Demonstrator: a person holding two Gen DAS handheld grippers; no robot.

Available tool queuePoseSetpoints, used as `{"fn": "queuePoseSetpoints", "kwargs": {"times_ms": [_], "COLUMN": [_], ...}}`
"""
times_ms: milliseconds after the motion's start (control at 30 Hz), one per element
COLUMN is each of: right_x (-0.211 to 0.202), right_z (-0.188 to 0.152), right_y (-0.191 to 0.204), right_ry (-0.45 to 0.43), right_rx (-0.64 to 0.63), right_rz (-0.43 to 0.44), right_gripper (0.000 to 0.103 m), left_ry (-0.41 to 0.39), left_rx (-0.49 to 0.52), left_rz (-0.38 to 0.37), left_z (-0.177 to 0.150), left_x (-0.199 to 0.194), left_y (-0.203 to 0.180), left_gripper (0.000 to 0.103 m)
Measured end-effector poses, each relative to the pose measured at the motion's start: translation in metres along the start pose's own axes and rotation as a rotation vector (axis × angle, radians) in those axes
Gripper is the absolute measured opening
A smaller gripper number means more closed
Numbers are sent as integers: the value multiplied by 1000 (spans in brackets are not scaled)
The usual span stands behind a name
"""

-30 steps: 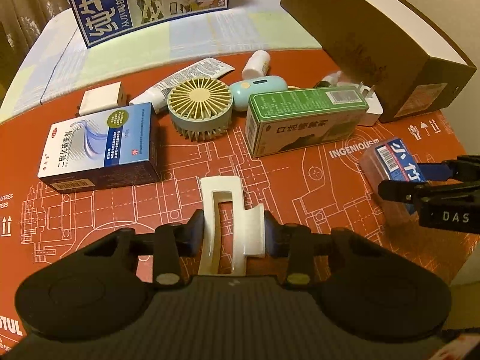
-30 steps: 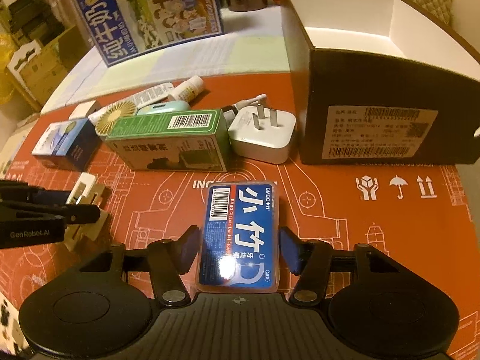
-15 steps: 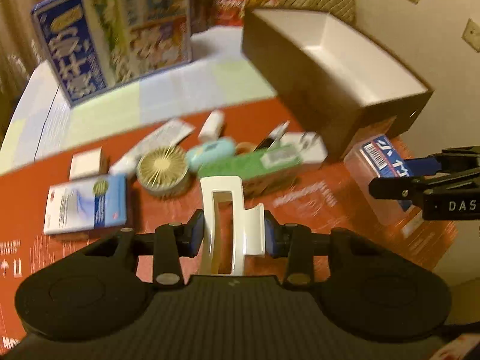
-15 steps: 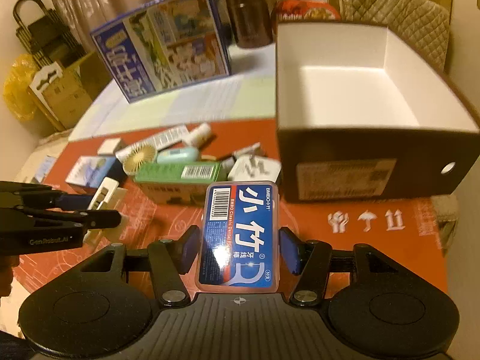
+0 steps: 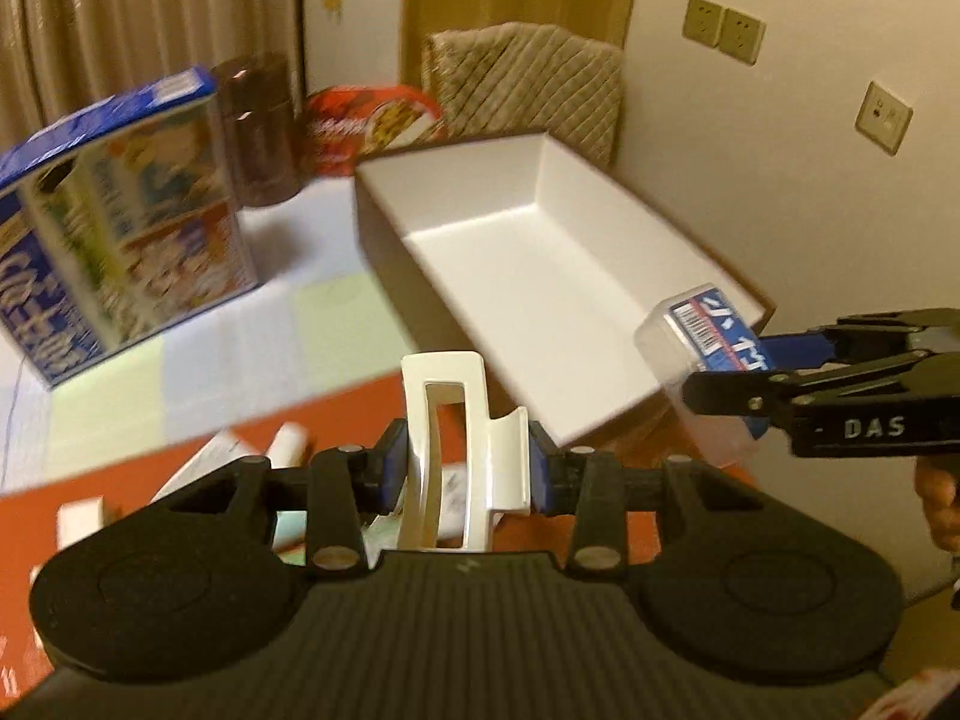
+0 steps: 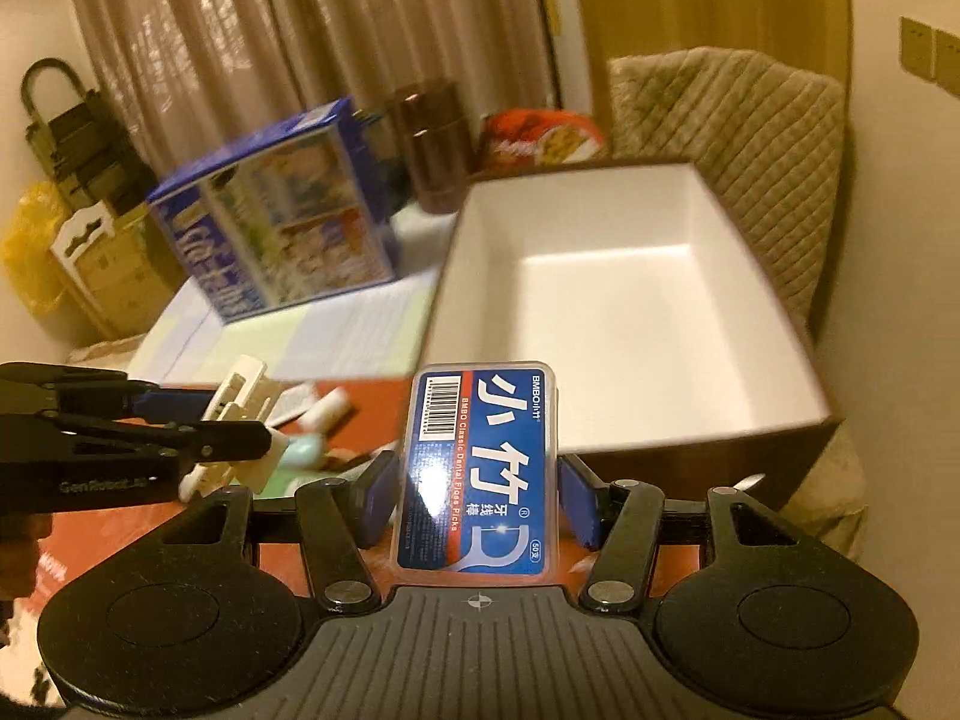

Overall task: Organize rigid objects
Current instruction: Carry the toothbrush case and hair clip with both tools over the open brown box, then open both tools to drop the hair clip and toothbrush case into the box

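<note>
The left gripper (image 5: 465,468) is clenched on a white hair claw clip (image 5: 456,450) at lower centre of its frame. The right gripper (image 6: 480,495) clasps a blue dental floss pick box (image 6: 480,468), just before the open cardboard box (image 6: 630,312), whose white interior shows nothing inside, at frame centre-right.

Lived-in home room; curtains (image 6: 240,30), quilted chair (image 6: 750,138), wall sockets (image 5: 723,30), snack bag (image 5: 372,126), milk carton (image 6: 282,204) on bench.
</note>
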State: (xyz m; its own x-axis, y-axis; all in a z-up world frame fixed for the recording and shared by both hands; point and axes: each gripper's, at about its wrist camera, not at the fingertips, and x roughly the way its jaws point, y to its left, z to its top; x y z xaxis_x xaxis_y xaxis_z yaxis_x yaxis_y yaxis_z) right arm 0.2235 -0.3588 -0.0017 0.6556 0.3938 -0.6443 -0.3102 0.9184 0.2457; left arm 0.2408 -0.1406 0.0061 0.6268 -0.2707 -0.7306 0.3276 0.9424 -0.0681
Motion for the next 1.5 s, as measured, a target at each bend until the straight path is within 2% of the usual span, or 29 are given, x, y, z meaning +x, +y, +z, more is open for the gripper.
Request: {"fn": "queuePoseSetpoints", "kwargs": {"times_ms": [200,467,700,1067,1233,1500], "right_x": [7,29,56,80,86,92], "right_z": [28,46,50,51,54,55], "right_y": [-34,-78,-101,-111,-114,-115], "right_ry": [-26,-4,52,109,123,138], "right_rx": [-14,-29,-32,-47,-52,-47], "right_rz": [-28,-53,-58,-43,-41,-30], "right_gripper": [54,54,54,54,54,54], "left_ry": [-18,9,63,148,178,167], "left_rx": [25,20,0,-33,-23,-11], "left_rz": [-6,14,24,27,-2,10], "left_z": [37,64,68,68,69,70], "left_x": [31,73,107,145,156,155], "left_y": [-33,-55,-61,-60,-58,-55], "left_gripper": [35,35,35,35,35,38]}}
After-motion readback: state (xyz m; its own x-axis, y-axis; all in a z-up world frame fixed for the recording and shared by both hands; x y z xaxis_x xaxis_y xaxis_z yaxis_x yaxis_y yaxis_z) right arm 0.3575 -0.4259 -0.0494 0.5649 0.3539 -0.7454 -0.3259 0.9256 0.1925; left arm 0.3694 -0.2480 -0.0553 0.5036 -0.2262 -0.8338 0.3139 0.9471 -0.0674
